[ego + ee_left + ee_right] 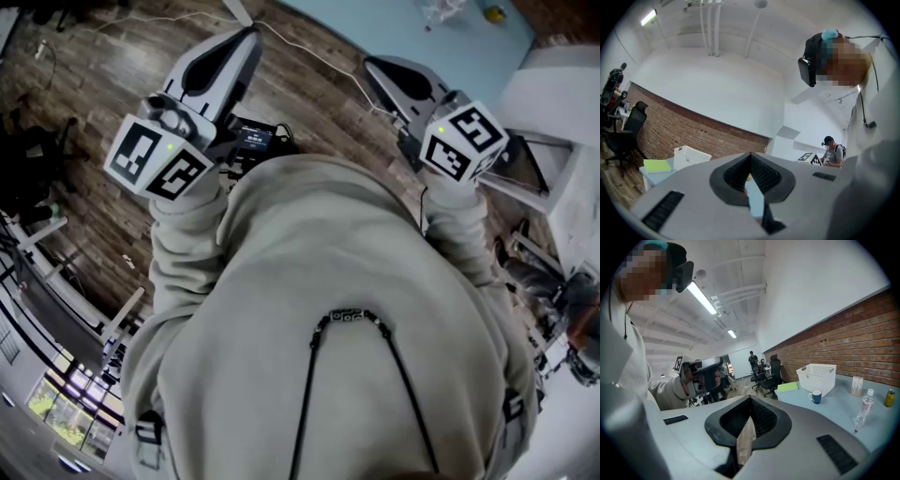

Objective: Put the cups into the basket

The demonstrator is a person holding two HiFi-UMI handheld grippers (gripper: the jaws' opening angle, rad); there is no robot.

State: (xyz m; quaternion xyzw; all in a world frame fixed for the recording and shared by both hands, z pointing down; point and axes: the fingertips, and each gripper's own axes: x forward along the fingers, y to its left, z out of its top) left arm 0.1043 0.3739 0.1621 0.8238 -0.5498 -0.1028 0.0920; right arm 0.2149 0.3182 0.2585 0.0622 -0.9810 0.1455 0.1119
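A blue cup [815, 396] with a white inside stands on the light blue table [836, 411], just in front of the white lattice basket [816, 376]. The basket [691, 157] also shows in the left gripper view, at the table's end by the brick wall. My right gripper [750, 399] is shut with nothing in it, well short of the table. My left gripper [750, 155] is likewise shut and empty. In the head view both point away from my chest over the wooden floor, the left gripper [249, 31] and the right gripper [368, 62], with the table [412, 33] ahead.
On the table are a green pad [790, 386], a clear bottle [866, 405], a small carton [856, 385] and a yellow-capped item [890, 397]. Black office chairs [773, 373] stand beyond its end. A person [832, 151] stands far off. Cables cross the floor [319, 56].
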